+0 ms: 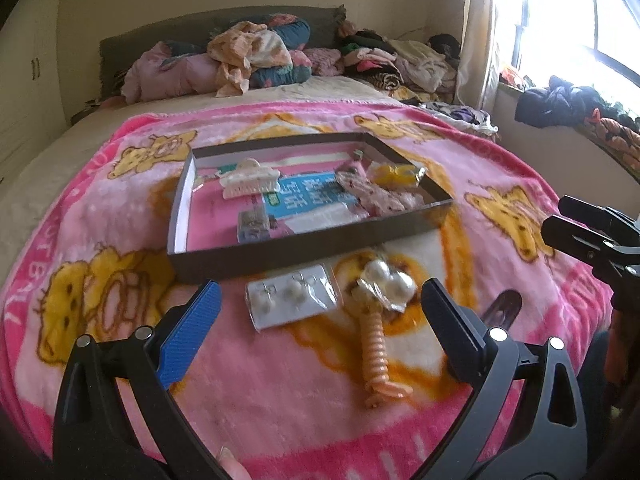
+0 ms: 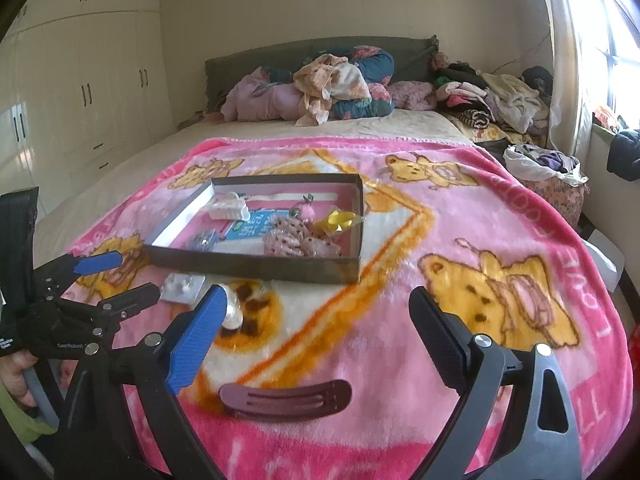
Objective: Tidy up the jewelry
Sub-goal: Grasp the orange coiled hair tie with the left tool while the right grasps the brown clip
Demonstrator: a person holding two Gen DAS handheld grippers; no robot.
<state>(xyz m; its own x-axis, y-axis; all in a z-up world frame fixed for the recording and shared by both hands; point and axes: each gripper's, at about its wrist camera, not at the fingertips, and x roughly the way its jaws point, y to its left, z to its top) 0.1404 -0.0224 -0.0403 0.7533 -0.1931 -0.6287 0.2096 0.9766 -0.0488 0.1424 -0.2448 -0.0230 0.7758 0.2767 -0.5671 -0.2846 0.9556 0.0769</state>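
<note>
A shallow dark box (image 1: 312, 242) (image 2: 256, 269) sits on the pink bear blanket. It holds a white hair claw (image 1: 250, 180), a pink scrunchie (image 1: 384, 196), a yellow piece (image 1: 396, 174) and a small packet (image 1: 254, 226). In front of the box lie a card of pearl earrings (image 1: 294, 298) (image 2: 182, 286) and a pearl clip with an orange coil (image 1: 380, 292). My left gripper (image 1: 320, 288) (image 2: 132, 276) hovers open over these two. A maroon hair clip (image 2: 286, 398) (image 1: 504, 308) lies between the open fingers of my right gripper (image 2: 318, 294), which holds nothing.
The pink blanket (image 2: 460, 216) covers the near half of the bed. Heaps of clothes (image 2: 340, 84) fill the head end and the right side by the window. A wardrobe (image 2: 80, 92) stands on the left. A hand grips the left tool's handle (image 2: 16, 380).
</note>
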